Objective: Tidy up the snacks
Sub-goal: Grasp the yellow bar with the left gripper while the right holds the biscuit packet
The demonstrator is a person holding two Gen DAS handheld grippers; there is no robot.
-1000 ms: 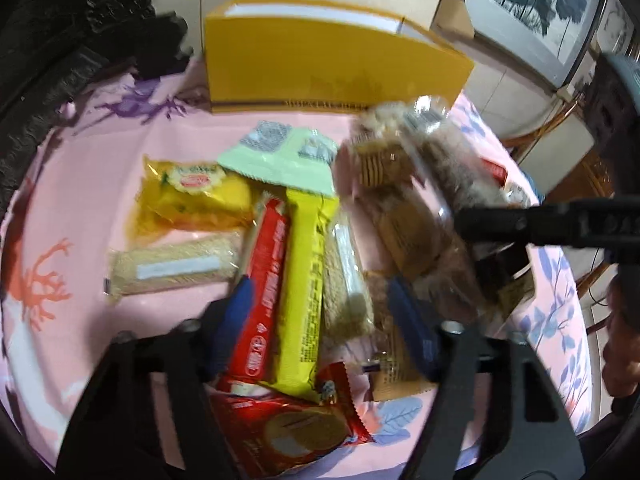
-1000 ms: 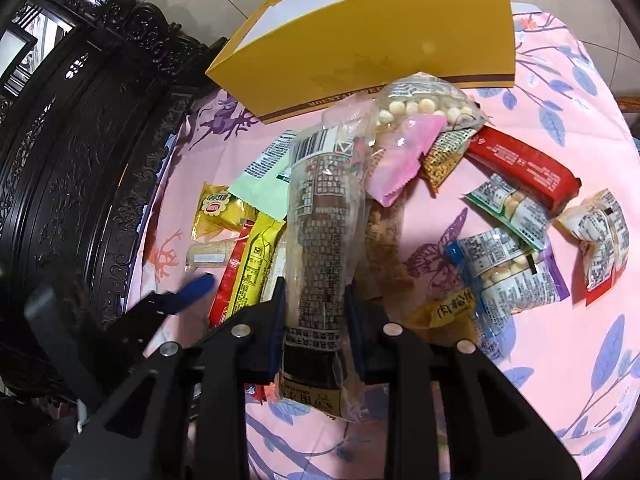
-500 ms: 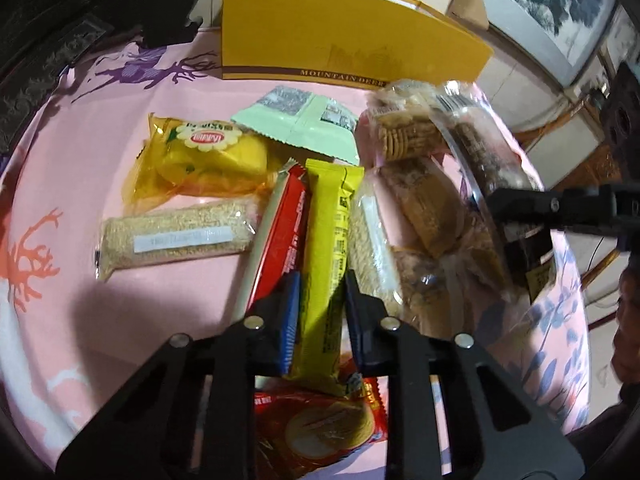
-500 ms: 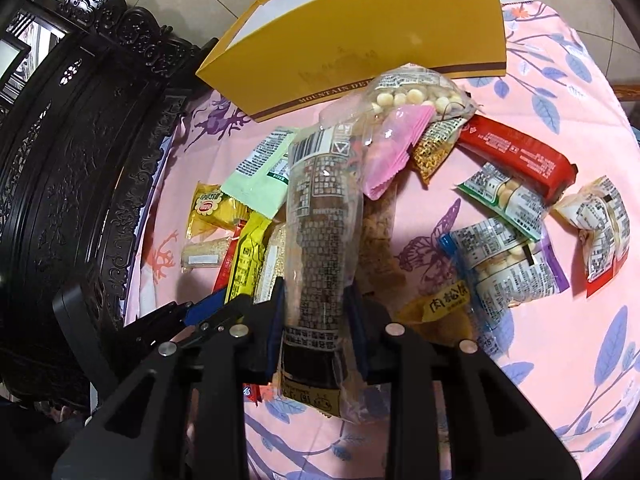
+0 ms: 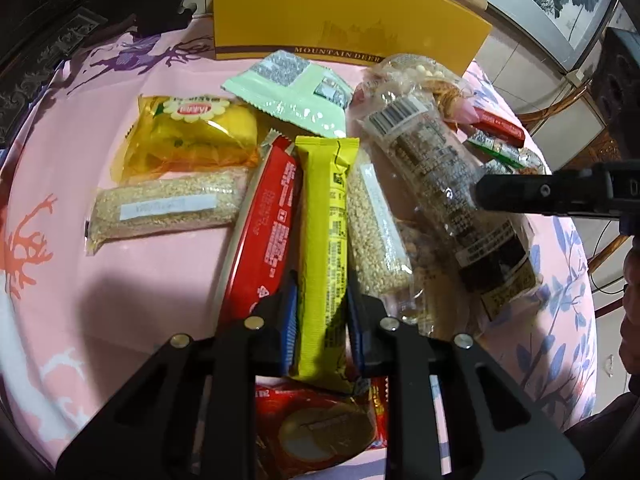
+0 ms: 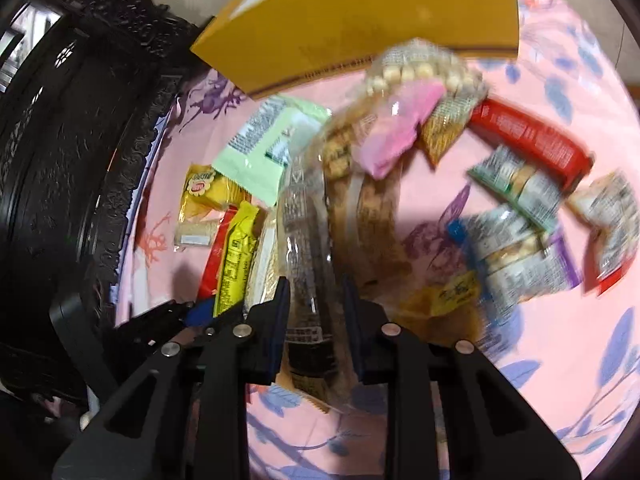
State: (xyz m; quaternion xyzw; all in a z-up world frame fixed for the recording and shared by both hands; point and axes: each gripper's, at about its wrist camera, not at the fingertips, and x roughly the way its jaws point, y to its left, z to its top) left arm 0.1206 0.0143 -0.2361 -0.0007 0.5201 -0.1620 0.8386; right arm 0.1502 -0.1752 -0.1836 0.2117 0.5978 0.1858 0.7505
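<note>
Since a second ago the left gripper (image 5: 321,320) has closed: its blue pads, then spread wide over the pile, now clamp the near end of the yellow bar (image 5: 325,240), which runs from the pads toward 12 o'clock in the left wrist view. Just to the bar's 9 o'clock side lies the red bar (image 5: 266,232), touching it along its length; at its 3 o'clock side lies a clear sesame stick (image 5: 374,228). A second sesame stick (image 5: 164,210) lies crosswise at 9 o'clock, below the yellow cake packet (image 5: 192,136). The pale green packet (image 5: 292,92) sits at 12 o'clock, its far corner close to the yellow box (image 5: 340,20) at the far edge of the pink tablecloth (image 5: 60,184). A red round-biscuit packet (image 5: 320,428) lies under the gripper at 6 o'clock.

The right gripper (image 6: 315,320) is clenched on the tall clear printed sleeve (image 6: 308,248), as it was a second ago; the sleeve stands out from the pads toward 12 o'clock, and the right wrist view is now blurred. In the left view the same sleeve (image 5: 448,184) lies at 2 o'clock with the right gripper's dark finger (image 5: 520,196) across it. Beyond it, at 1 to 3 o'clock in the right view, are a pink packet (image 6: 400,124), a long red wrapper (image 6: 532,140) and several small silver-printed packets (image 6: 516,260), loose on the cloth.
</note>
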